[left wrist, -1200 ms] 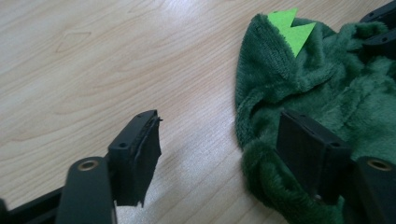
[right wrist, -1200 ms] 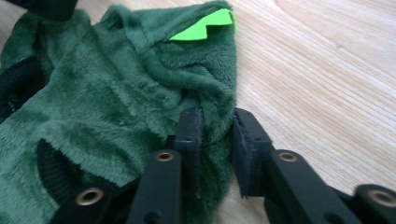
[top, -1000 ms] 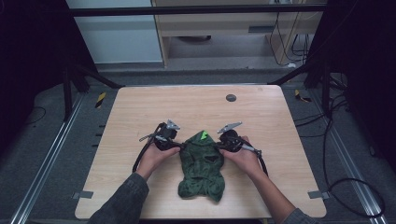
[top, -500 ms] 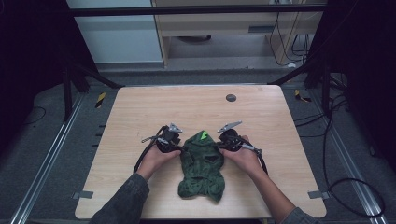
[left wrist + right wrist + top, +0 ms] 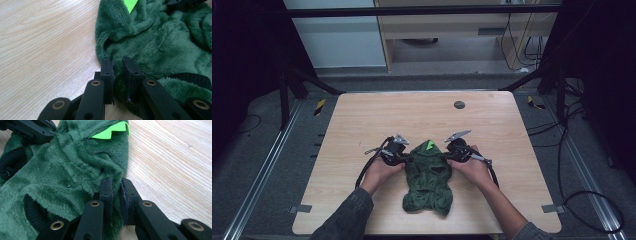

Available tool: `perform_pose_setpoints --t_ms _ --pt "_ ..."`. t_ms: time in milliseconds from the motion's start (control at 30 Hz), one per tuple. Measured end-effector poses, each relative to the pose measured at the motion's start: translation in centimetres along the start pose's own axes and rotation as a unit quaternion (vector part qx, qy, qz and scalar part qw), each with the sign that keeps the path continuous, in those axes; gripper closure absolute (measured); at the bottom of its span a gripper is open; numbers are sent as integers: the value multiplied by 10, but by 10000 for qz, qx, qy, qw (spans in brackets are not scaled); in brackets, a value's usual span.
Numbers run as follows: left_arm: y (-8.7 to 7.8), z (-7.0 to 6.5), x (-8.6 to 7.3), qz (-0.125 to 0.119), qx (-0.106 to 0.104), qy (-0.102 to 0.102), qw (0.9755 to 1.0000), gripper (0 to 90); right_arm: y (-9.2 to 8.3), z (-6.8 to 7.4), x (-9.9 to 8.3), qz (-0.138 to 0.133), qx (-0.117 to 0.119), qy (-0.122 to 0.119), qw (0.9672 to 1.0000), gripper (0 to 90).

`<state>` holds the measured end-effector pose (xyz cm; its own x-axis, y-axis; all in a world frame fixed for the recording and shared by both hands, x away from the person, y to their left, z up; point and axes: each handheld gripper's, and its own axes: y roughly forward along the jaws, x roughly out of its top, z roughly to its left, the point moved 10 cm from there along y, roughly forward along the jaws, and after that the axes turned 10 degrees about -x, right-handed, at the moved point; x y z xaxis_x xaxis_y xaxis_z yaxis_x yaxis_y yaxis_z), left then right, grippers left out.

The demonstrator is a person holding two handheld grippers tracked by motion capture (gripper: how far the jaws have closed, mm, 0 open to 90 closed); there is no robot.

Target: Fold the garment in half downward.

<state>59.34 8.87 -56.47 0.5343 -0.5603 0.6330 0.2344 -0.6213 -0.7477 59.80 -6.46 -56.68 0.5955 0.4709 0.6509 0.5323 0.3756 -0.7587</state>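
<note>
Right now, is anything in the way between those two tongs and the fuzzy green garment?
Nothing visible. The left tongs have just closed on the garment at one edge, and the right tongs pinch its opposite edge, fleece between both pairs of jaws.

A lab or test room is suggested. A bare wooden table [image 5: 422, 115] is set inside a dark metal frame [image 5: 412, 11], with rails [image 5: 259, 185] laid along the grey carpeted floor [image 5: 257, 130] on both sides. Loose cables [image 5: 562, 150] are strewn over the floor at the right, and tape marks [image 5: 319, 106] are stuck down near the table's far corners. A pale cabinet [image 5: 337, 35] and a wooden desk [image 5: 447, 30] are placed behind.
</note>
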Motion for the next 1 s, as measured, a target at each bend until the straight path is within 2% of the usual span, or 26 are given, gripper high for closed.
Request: perform_pose_setpoints --t_ms 300,433,533,633,1000 --pt "0 0 0 -16 -9 15 10000 803 0 0 0 2 6 -10 10000 814" --pt "-1 -1 0 69 -41 -3 10000 829 0 2 0 4 42 -25 10000 847" --pt "-5 0 2 83 16 29 10000 833 -2 2 2 36 25 -93 9999 853" --pt "-11 2 6 53 91 63 9999 832 -8 0 11 -82 10 -181 9998 853" --pt "-36 7 31 -247 350 117 9990 832 -31 -7 46 -389 -86 -222 9990 854"
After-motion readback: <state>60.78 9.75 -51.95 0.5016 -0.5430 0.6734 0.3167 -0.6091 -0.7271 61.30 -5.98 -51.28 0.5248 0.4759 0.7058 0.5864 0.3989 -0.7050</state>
